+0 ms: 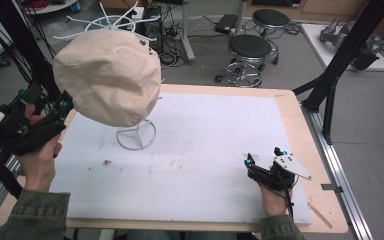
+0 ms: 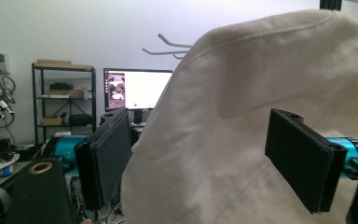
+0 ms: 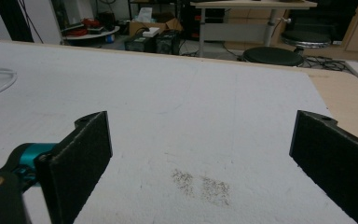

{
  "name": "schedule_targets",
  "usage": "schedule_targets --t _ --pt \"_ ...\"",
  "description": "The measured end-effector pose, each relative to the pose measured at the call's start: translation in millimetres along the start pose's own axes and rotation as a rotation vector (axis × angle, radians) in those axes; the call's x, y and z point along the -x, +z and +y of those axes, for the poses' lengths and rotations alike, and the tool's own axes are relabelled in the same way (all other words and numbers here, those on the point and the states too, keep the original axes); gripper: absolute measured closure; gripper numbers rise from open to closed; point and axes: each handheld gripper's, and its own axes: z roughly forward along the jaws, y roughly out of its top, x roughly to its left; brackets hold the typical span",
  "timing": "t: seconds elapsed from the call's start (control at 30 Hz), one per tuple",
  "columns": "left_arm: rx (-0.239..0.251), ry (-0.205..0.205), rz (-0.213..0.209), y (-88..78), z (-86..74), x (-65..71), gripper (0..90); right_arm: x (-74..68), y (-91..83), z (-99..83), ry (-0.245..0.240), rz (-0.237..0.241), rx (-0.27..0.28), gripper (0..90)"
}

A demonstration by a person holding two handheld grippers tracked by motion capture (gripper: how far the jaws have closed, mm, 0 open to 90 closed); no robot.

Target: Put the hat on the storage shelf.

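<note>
A cream cloth hat [image 1: 107, 75] sits on a white wire stand [image 1: 136, 135] at the back left of the white mat [image 1: 205, 150]. My left gripper [image 1: 64, 107] is at the hat's left edge, held by a hand in a green sleeve. In the left gripper view, its jaws [image 2: 205, 158] stand wide apart with the hat's cloth [image 2: 261, 93] between them, and the pads do not press on it. My right gripper [image 1: 264, 156] rests near the mat's front right. It stands open [image 3: 205, 154] over bare mat with nothing between its jaws.
The mat lies on a wooden table [image 1: 290, 107]. A black frame post [image 1: 340, 65] rises at the right edge. Two stools [image 1: 250, 50] and a white wire rack [image 1: 112, 22] stand behind the table. A dark smudge [image 3: 200, 184] marks the mat.
</note>
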Motion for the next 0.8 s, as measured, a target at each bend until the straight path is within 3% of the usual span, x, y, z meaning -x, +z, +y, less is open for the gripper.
schedule_targets --t 0.2,0.5,0.8 --pt "0.004 0.018 0.043 -9.7 -13.9 -5.0 22.3 0.3 -0.9 0.4 0.000 -0.013 0.020 4.5" --pt "-0.004 0.009 0.102 -27.2 -44.5 -11.9 22.6 -0.8 -5.2 -1.6 0.019 -0.031 0.015 4.5" --pt "-0.049 0.009 0.146 -37.7 -78.4 -12.2 22.0 3.8 -11.8 -2.7 0.050 -0.056 0.053 4.4"
